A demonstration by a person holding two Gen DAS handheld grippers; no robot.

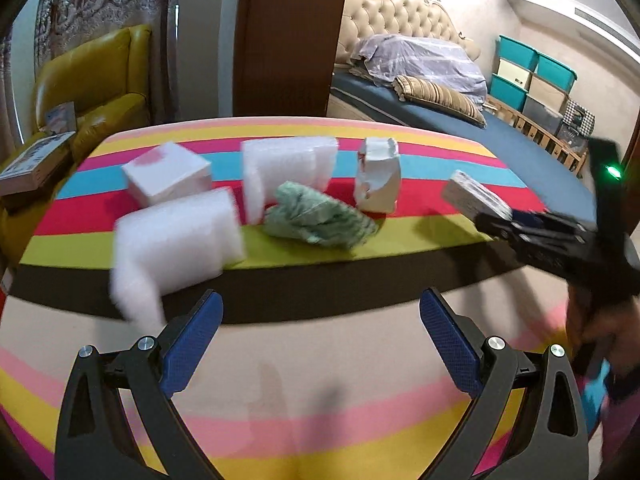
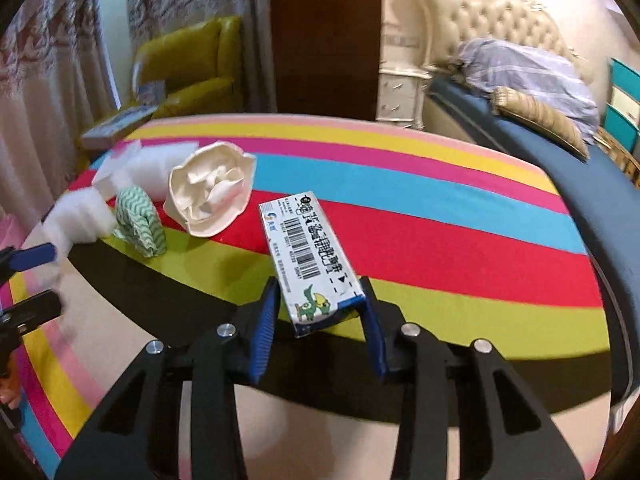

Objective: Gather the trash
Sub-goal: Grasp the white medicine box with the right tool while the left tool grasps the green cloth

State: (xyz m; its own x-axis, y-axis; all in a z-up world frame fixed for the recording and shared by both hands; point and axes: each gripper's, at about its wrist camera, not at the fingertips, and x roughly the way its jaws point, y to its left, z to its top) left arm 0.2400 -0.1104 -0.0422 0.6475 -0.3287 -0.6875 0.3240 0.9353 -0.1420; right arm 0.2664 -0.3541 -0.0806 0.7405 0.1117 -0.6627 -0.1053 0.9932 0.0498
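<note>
On the striped tablecloth (image 1: 304, 384) lie two white foam wraps (image 1: 176, 240) (image 1: 288, 168), a white box (image 1: 168, 174), a crumpled green-patterned cloth (image 1: 320, 216) and a crushed white carton (image 1: 378, 180). My left gripper (image 1: 320, 296) hangs open just in front of the nearer foam wrap, with nothing between its fingers. My right gripper (image 2: 320, 284) is shut on the near end of a small barcode-printed box (image 2: 308, 252). In the left wrist view that small box (image 1: 474, 196) sticks out of the right gripper (image 1: 486, 218) at the table's right. The carton (image 2: 212, 188) and cloth (image 2: 140, 224) lie left of it.
A yellow armchair (image 1: 100, 76) with a book (image 1: 36, 160) beside it stands behind the table's left corner. A blue bed (image 1: 460, 128) with bedding runs along the right, and teal storage bins (image 1: 532, 72) are stacked behind it. A dark wooden door (image 1: 288, 36) rises at the back.
</note>
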